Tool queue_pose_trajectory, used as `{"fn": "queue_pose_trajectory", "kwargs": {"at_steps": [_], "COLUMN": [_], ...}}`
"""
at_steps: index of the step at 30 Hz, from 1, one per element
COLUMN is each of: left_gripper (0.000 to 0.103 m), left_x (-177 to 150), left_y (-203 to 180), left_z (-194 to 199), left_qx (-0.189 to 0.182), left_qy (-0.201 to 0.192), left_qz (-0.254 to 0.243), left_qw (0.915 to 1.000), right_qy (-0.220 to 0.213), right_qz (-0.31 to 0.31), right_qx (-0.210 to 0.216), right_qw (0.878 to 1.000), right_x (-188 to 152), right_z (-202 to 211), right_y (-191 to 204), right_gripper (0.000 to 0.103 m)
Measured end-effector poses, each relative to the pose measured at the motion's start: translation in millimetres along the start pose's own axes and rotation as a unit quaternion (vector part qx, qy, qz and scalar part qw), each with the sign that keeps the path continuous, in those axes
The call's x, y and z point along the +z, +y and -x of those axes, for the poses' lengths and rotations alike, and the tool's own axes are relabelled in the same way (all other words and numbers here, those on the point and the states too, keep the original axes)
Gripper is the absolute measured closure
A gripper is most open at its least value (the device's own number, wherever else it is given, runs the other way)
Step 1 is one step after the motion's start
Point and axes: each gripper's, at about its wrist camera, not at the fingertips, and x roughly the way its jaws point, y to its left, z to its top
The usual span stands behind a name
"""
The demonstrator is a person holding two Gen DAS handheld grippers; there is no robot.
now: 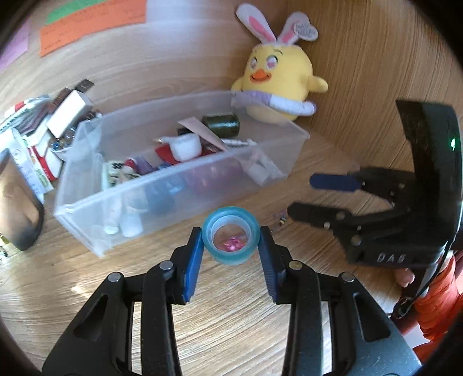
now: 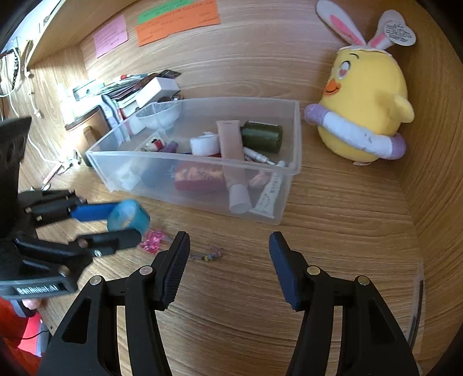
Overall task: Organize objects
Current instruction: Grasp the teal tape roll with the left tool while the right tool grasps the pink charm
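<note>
A teal tape roll (image 1: 230, 257) sits between the blue pads of my left gripper (image 1: 230, 234), which press on both its sides just above the wooden desk. The right wrist view shows the same roll (image 2: 128, 215) held in the left gripper (image 2: 127, 222). Through the roll's hole I see a pink sparkly trinket (image 1: 231, 244) lying on the desk (image 2: 152, 241). My right gripper (image 2: 228, 240) stands open over bare wood, with nothing between its fingers; it enters the left wrist view from the right (image 1: 301, 196). A small beaded charm (image 2: 212, 256) lies just ahead of it.
A clear plastic bin (image 1: 179, 170) (image 2: 188, 157) holding tubes, a dark jar and other small items stands behind both grippers. A yellow plush chick (image 2: 364, 101) leans in the right corner. Books and boxes (image 2: 144, 89) are piled at the back left. Sticky notes (image 2: 176, 20) hang on the wall.
</note>
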Motion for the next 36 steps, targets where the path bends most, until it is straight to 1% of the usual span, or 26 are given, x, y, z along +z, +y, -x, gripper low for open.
{"fn": "queue_pose_trajectory", "kwargs": {"at_steps": [4,9,13,16,18,19,23,28,36], "left_gripper": [0.065,0.065,0.065,0.065,0.065,0.065,0.065,0.065,0.065], "left_x": [-1.3,-11.3,-18.6,-22.3,-23.2,-23.3,-22.0,-17.0,-1.2], "left_y": [14.4,34.9,47.2,52.7,54.2,54.7,56.4,54.9,53.0], "left_z": [8.5,16.4,20.8,23.5,24.3,24.7,26.0,31.2,45.6], "left_qx": [0.015,0.035,0.04,0.042,0.043,0.044,0.043,0.043,0.052], "left_qy": [-0.007,-0.009,-0.01,-0.013,-0.015,-0.016,-0.023,-0.035,-0.064], "left_qz": [0.011,0.029,0.042,0.047,0.049,0.049,0.054,0.055,0.054], "left_qw": [0.9998,0.9989,0.9983,0.9979,0.9978,0.9977,0.9974,0.9969,0.9951], "right_qy": [0.009,0.026,0.043,0.054,0.059,0.055,0.037,0.013,-0.043], "right_qz": [0.022,0.056,0.081,0.09,0.1,0.104,0.113,0.103,0.079], "right_qx": [0.01,0.022,0.019,0.015,0.013,0.017,0.01,0.005,0.007], "right_qw": [1.0,0.998,0.996,0.994,0.993,0.993,0.993,0.995,0.996], "right_x": [1.1,2.2,3.2,2.6,1.8,1.6,1.3,5.2,26.5], "right_z": [-6.2,-21.1,-38.1,-48.3,-52.1,-51.3,-43.2,-29.4,5.9], "right_y": [17.5,44.7,64.8,71.4,75.7,77.7,81.4,81.4,71.5], "right_gripper": [0.05,0.05,0.05,0.051,0.068,0.078,0.078,0.078,0.078]}}
